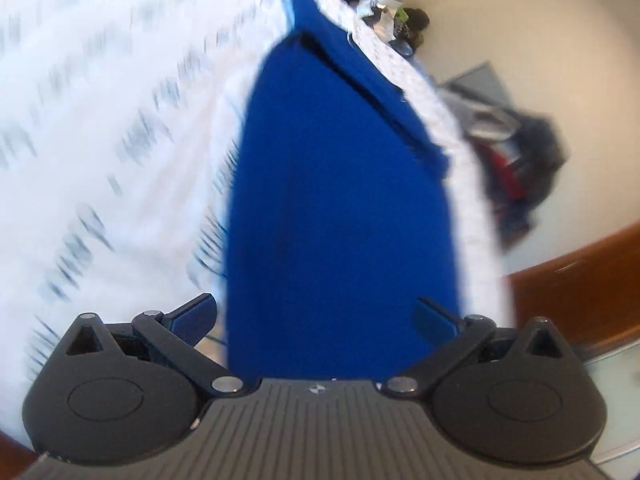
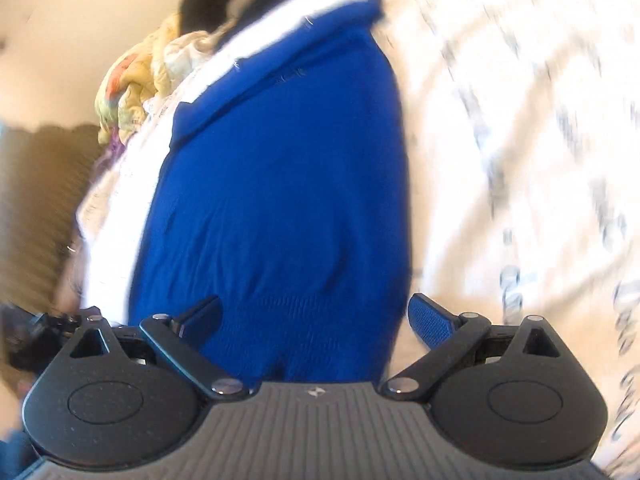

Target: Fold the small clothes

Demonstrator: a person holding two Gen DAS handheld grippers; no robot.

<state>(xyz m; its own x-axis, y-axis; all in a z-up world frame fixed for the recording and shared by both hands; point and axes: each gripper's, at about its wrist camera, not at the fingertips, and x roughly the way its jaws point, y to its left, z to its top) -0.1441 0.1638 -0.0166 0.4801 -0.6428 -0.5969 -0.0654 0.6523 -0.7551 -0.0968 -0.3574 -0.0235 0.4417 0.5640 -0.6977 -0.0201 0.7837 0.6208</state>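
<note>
A bright blue knit garment lies flat on a white patterned cloth. In the left wrist view my left gripper is open, its blue-padded fingers apart on either side of the garment's near end. In the right wrist view the same blue garment lies on the white cloth, its ribbed hem nearest me. My right gripper is open, fingers spread over the hem. Both views are blurred by motion. I cannot tell whether either gripper touches the fabric.
A pile of dark and red clothes lies beyond the cloth's right edge in the left wrist view, with a brown wooden edge below it. A heap of yellow patterned clothes and a dark item lie at upper left in the right wrist view.
</note>
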